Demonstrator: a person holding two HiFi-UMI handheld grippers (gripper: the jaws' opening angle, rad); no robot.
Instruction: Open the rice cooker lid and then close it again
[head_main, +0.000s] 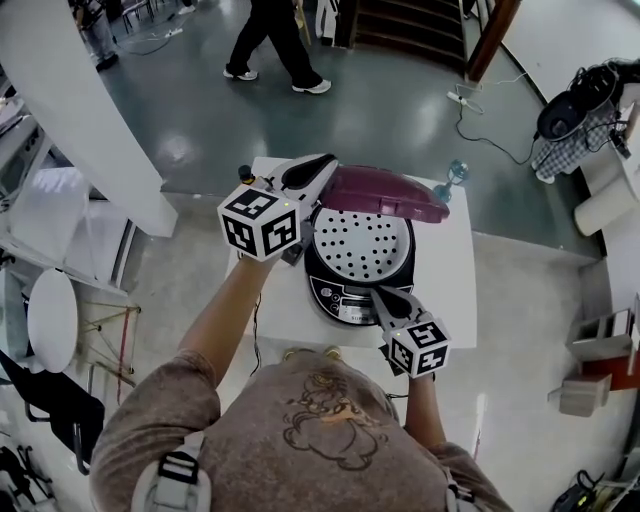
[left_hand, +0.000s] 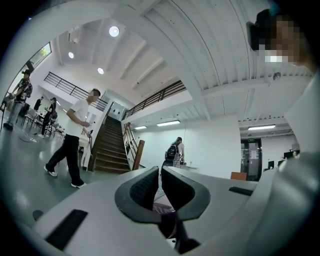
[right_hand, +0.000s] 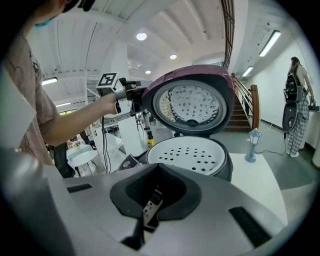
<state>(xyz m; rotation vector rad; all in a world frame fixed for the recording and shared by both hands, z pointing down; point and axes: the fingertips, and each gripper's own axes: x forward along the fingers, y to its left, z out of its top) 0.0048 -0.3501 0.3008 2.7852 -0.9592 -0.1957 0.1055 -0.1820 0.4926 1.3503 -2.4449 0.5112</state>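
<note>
Rice cooker (head_main: 340, 292) sat mid-tabletop (head_main: 452, 285), perforated tray (head_main: 362, 243) in it. Lid (head_main: 385, 193) stood raised behind it, toward frame top. Left hand-held gripper (head_main: 322, 168) was at the lid's left edge. Right hand-held gripper (head_main: 383, 295) was at the cooker's front, lower right. Small lamp (head_main: 455, 175) stood at the tabletop's upper-right corner.

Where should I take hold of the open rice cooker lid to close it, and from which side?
Take the lid by its thin rim on the left, coming from the left, as the left gripper does. The lid stands raised, nearly upright, so this rim is free.
</note>
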